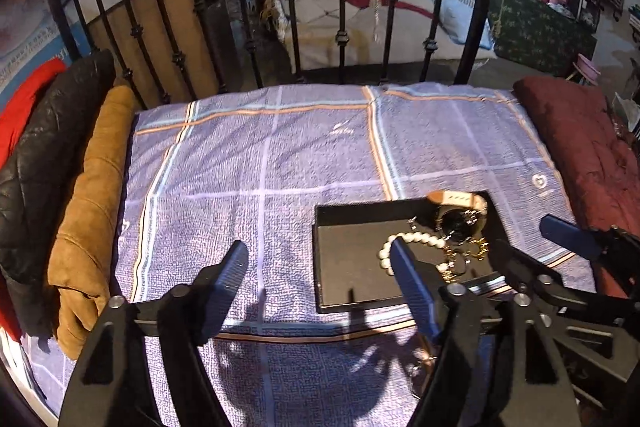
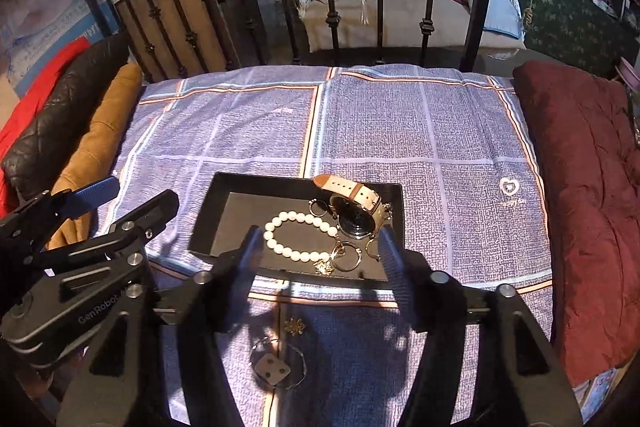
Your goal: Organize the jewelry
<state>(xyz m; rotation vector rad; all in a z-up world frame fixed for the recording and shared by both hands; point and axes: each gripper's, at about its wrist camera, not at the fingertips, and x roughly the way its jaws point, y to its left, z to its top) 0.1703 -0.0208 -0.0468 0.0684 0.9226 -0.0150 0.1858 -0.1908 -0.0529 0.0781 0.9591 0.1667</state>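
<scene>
Both tongs [image 1: 320, 279] [image 2: 320, 247] gape empty; black tray [image 2: 224, 205] holds watch [image 2: 354, 213], pearl bracelet [image 2: 298, 237], rings [image 2: 347, 255].

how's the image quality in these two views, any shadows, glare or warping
Left wrist view: strong fisheye bending of the bed rails, dark corners, hard gripper shadows on the blue bedspread. Right wrist view: same warping, the black tray interior is dim, the pearl bracelet and watch stay sharp, slight glare on the watch case.

Left gripper [image 1: 320, 281] and right gripper [image 2: 320, 253] side by side, jaws spread wide, gripping nothing.
</scene>
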